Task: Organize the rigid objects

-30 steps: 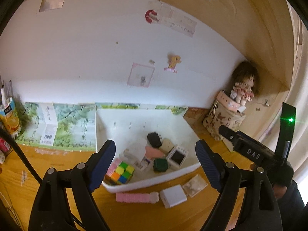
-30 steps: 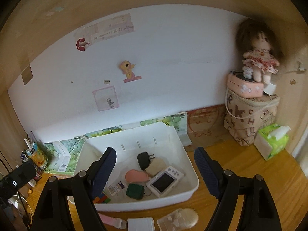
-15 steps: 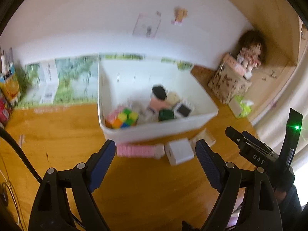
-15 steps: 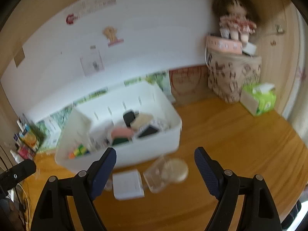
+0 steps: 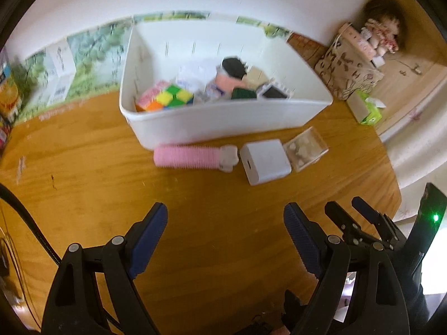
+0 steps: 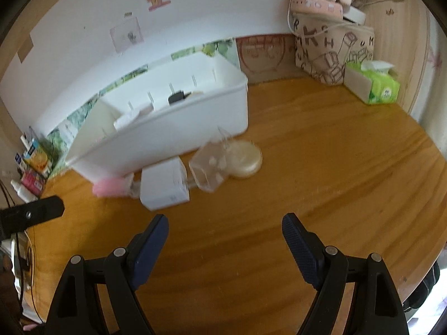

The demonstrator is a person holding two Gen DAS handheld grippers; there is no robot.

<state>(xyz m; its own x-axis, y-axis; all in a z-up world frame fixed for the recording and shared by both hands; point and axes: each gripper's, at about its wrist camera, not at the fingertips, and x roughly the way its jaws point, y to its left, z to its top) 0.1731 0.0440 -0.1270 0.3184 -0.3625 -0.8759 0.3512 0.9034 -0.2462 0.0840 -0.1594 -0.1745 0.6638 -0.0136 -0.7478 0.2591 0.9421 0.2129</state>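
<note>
A white bin point(image 5: 223, 122) point(image 6: 178, 136) stands on the wooden table and holds a colourful cube point(image 5: 167, 99), a black adapter point(image 5: 233, 67) and several other small items. In front of it lie a pink ribbed toy point(image 5: 192, 157) point(image 6: 111, 188), a white box point(image 5: 265, 162) point(image 6: 164, 184) and a clear plastic case point(image 5: 306, 149) point(image 6: 209, 171). A round cream case point(image 6: 244, 159) lies beside the clear one. My left gripper point(image 5: 225, 231) is open and empty above the bare table, short of these items. My right gripper point(image 6: 225, 237) is open and empty too, also short of them.
A patterned bag point(image 6: 332, 50) with a doll point(image 5: 381, 32) on it and a green tissue pack point(image 6: 374, 85) stand at the back right. Juice cartons and bottles point(image 6: 33, 164) stand at the far left. The right gripper's body shows in the left wrist view point(image 5: 374, 231).
Both cameras have tilted down and pulled back from the bin. The table surface and the items in front of the bin now fill more of the view. Both grippers remain open.
</note>
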